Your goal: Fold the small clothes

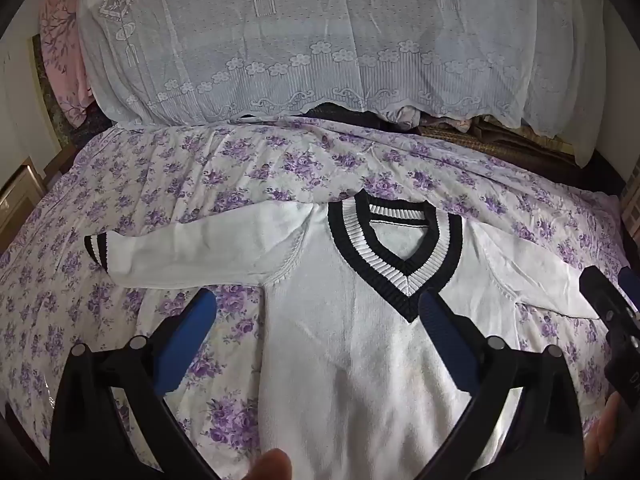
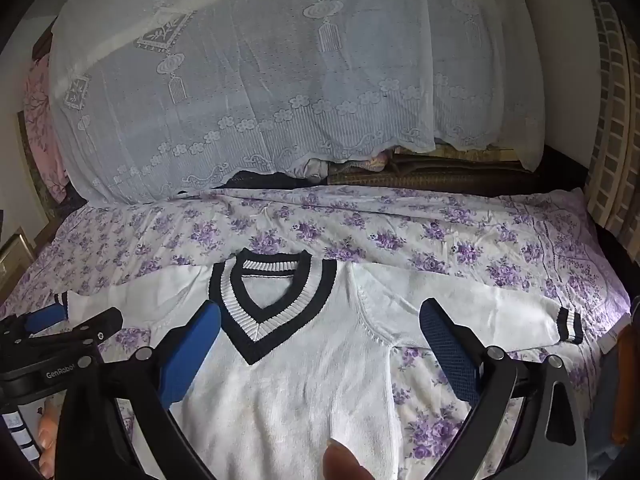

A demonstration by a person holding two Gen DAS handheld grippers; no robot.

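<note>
On the bed, left wrist view: white sweater (image 1: pixel 340 320) lies flat, front up, on the purple-flowered sheet (image 1: pixel 160 184). Black-and-white striped V-neck collar (image 1: pixel 394 248) points toward the camera. Left sleeve (image 1: pixel 180 248) stretched out sideways, striped cuff (image 1: pixel 95 249) at its end. Left gripper (image 1: pixel 318 312) spread wide above the sweater's body, holding nothing; blue pads (image 1: pixel 188 340) apart, one over the sheet, one over the knit. Right gripper (image 1: pixel 612 292) shows at the frame's right edge, near the other sleeve. Lace-covered pile (image 1: pixel 300 40) behind, at the head of the bed.

Right wrist view: sweater centred under the right gripper (image 2: pixel 320 320), fingers splayed, empty. Right sleeve (image 2: pixel 472 312) extends sideways, cuff (image 2: pixel 570 326) flat on the sheet. Left gripper (image 2: pixel 52 320) low at left, by the far cuff; from here cannot tell its spread.
</note>
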